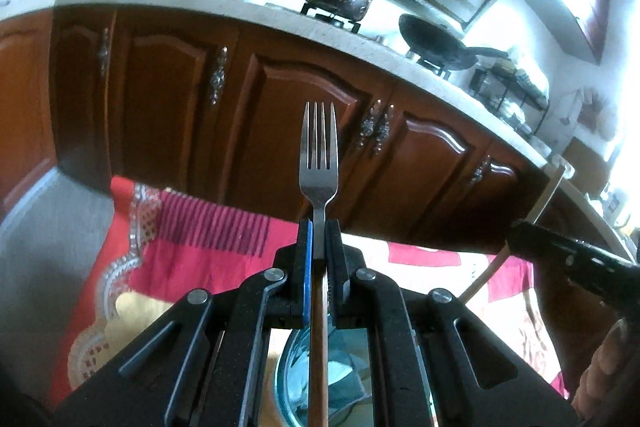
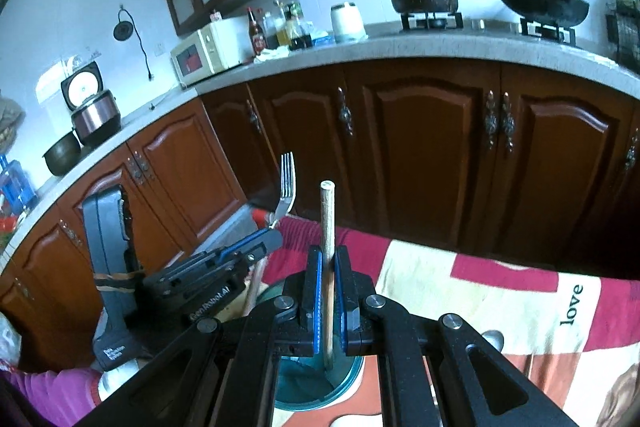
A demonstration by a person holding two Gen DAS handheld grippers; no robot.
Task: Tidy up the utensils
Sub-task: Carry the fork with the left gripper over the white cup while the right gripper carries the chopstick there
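My left gripper [image 1: 319, 227] is shut on a steel fork [image 1: 319, 147] with a brown wooden handle, tines pointing up and forward. Under it, between the gripper's arms, lies a teal glass bowl [image 1: 344, 367]. My right gripper [image 2: 328, 255] is shut on a pale wooden stick [image 2: 327, 211], a utensil handle whose lower end reaches into the teal bowl [image 2: 300, 383]. In the right wrist view the left gripper [image 2: 264, 239] stands to the left with the fork [image 2: 286, 183] raised. In the left wrist view the right gripper [image 1: 520, 235] comes in from the right, gripping the stick [image 1: 544, 195].
A red and cream patterned cloth [image 2: 480, 291] covers the surface below. Brown kitchen cabinets [image 2: 420, 155] and a grey counter [image 2: 400, 47] with pots on a stove, a microwave and bottles stand ahead. A metal spoon bowl [image 2: 494, 339] lies on the cloth at right. A person's hand [image 1: 604, 371] shows at lower right.
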